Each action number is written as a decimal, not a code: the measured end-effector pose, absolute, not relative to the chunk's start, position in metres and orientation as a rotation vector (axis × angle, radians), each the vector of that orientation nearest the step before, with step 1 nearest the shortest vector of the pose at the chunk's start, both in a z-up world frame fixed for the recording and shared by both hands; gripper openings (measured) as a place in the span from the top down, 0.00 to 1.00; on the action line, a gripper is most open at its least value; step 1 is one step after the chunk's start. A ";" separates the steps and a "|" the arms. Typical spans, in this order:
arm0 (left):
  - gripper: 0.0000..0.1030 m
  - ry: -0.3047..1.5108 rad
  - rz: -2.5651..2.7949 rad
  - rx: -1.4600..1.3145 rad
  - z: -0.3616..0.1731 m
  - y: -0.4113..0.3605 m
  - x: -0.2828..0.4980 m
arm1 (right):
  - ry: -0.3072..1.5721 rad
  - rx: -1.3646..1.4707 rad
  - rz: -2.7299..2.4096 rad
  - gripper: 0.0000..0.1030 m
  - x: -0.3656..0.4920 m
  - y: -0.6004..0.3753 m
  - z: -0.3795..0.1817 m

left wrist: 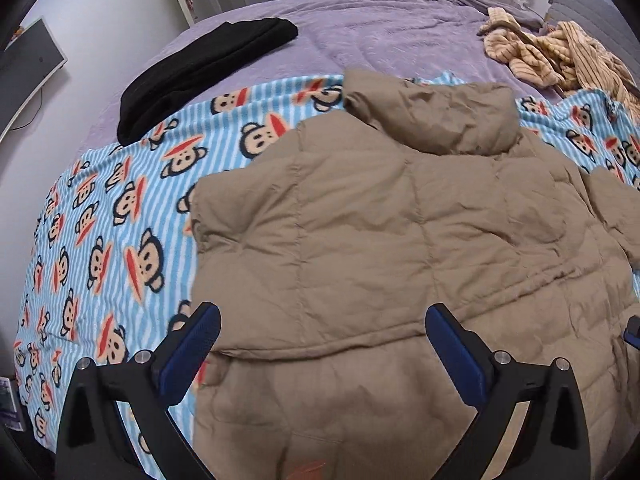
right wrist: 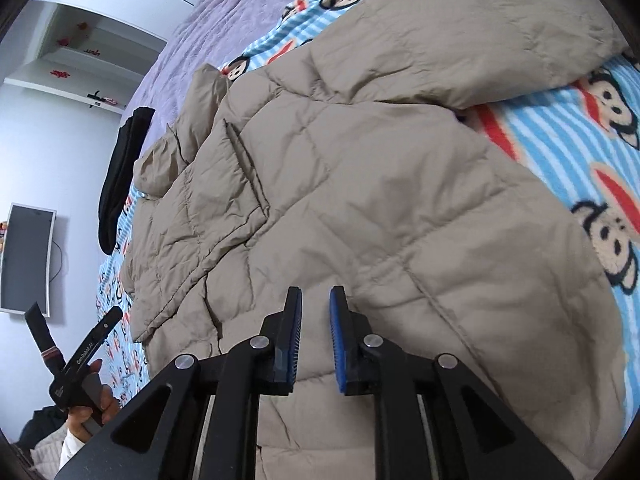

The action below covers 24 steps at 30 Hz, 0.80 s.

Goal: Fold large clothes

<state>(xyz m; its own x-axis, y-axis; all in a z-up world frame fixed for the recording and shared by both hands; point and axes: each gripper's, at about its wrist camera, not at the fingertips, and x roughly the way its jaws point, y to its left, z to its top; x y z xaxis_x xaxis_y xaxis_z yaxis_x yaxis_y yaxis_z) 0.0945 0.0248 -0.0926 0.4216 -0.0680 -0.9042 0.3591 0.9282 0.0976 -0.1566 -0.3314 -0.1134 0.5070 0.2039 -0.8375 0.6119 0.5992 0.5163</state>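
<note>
Left tongs (left wrist: 322,322) gape empty, right tongs (right wrist: 316,304) slightly parted, empty, over tan jacket (left wrist: 400,240); black garment (left wrist: 208,72) beyond.

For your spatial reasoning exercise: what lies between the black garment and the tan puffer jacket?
Only bare monkey-print blanket separates the black garment from the tan puffer jacket, clearest in the left wrist view.

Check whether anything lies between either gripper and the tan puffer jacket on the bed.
Nothing visible does. The left gripper hangs wide open right over the tan puffer jacket, and the right gripper, its jaws slightly apart and empty, hangs over it too. The black garment and striped clothes lie apart from the jacket.
</note>
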 end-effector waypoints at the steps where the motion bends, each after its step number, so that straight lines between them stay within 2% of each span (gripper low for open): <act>1: 0.00 1.118 -0.285 0.300 -0.095 0.015 0.089 | 1.031 0.940 -0.303 0.49 -0.162 -0.337 -0.113; 3: 0.00 1.137 -0.299 0.308 -0.097 -0.002 0.080 | 0.999 0.963 -0.318 0.24 -0.175 -0.352 -0.110; 7: 0.00 1.184 -0.359 0.321 -0.106 -0.040 0.067 | 0.954 0.999 -0.363 0.22 -0.199 -0.385 -0.106; 10: 0.00 1.205 -0.410 0.333 -0.109 -0.067 0.055 | 0.912 1.037 -0.401 0.15 -0.215 -0.413 -0.105; 13: 0.00 1.205 -0.445 0.333 -0.105 -0.088 0.043 | 0.885 1.062 -0.425 0.14 -0.228 -0.438 -0.104; 14: 0.00 1.203 -0.448 0.333 -0.104 -0.094 0.040 | 0.879 1.065 -0.431 0.10 -0.231 -0.446 -0.104; 15: 0.00 1.203 -0.453 0.333 -0.102 -0.099 0.037 | 0.867 1.069 -0.435 0.00 -0.234 -0.455 -0.103; 24: 0.00 1.223 -0.484 0.312 -0.101 -0.138 0.024 | 0.778 1.189 -0.476 0.00 -0.242 -0.536 -0.111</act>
